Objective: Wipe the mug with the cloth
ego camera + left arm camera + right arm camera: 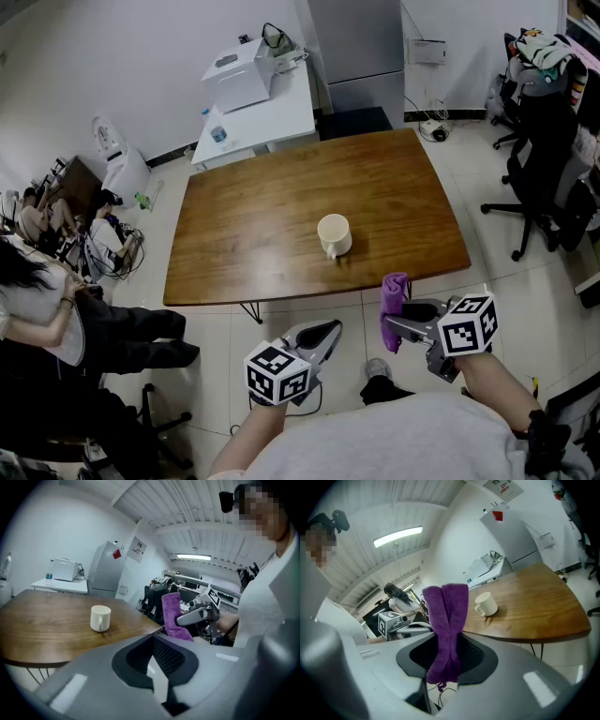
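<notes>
- Head view: The mug (pixel 334 234) stands alone near the middle of the table (pixel 244 225), with its handle toward you. Both your hands are held low, off the near edge of the table and well away from the mug.
- Head view: The left tongs (pixel 323 336) and right tongs (pixel 405 325) point forward and a bit down, and lean in toward each other. The purple cloth (pixel 394 309) sticks up from the right tongs.
- Left gripper view: The left tongs are shut tight and hold nothing. The mug (pixel 100 618) sits ahead and to the left. Nothing holds the mug. I think a hard rub could push it along the table or tip it over. You would have to open these tongs first to hold it.
- Right gripper view: The right tongs are pressed shut on the cloth (pixel 446 620). The cloth is folded, stands up tall and has a short tail hanging below. The mug (pixel 486 604) is past it, to the right. I think the floppy top may bend away from the mug, or the cloth may slip out if it drags.
</notes>
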The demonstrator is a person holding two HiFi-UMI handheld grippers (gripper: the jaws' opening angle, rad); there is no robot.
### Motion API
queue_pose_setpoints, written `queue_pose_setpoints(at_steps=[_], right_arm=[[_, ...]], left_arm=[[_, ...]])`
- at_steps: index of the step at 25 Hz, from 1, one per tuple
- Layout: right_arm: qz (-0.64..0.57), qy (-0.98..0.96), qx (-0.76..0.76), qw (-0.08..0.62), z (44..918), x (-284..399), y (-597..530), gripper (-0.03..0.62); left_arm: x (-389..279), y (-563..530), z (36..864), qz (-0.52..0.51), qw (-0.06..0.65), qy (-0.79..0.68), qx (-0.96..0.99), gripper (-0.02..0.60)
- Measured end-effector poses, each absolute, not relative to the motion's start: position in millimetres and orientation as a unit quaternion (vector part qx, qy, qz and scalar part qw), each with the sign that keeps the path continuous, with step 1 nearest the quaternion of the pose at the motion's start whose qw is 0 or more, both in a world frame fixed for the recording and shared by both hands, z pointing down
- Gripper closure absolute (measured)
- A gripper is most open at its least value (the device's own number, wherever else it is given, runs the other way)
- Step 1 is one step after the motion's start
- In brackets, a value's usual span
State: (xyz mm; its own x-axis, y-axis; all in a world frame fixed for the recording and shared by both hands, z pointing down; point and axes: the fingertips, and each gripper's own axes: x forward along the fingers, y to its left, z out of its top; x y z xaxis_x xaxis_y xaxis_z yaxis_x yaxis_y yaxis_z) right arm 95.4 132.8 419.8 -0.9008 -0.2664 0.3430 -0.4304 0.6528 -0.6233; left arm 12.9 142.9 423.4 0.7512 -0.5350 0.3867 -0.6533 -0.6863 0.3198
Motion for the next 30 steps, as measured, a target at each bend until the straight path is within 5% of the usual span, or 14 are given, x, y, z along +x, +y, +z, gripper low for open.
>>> queue_pose_setpoints(at_steps=[8, 17, 25, 30], right_arm=[[0.377, -0.900, 0.185, 0.115, 421.4, 109.8, 19.0, 0.473], [0.402, -0.887, 0.192, 0.121, 440.0, 102.0, -22.8, 0.473], [0.425, -0.871, 0.215, 0.118, 461.8, 82.4, -45.0, 0.473], [0.456, -0.856, 0.223, 0.100, 478.4, 63.4, -58.3, 0.473]], left_arm=[[6.8, 27.0, 423.5, 0.138, 0.210, -0.375, 0.892, 0.594], [-8.8, -33.1, 495.1, 0.189, 0.244, -0.391, 0.867, 0.453], [-7.0, -70.2, 533.9, 0.205, 0.261, -0.362, 0.871, 0.454], [-2.8, -73.9, 536.2, 0.203, 0.268, -0.328, 0.883, 0.522]])
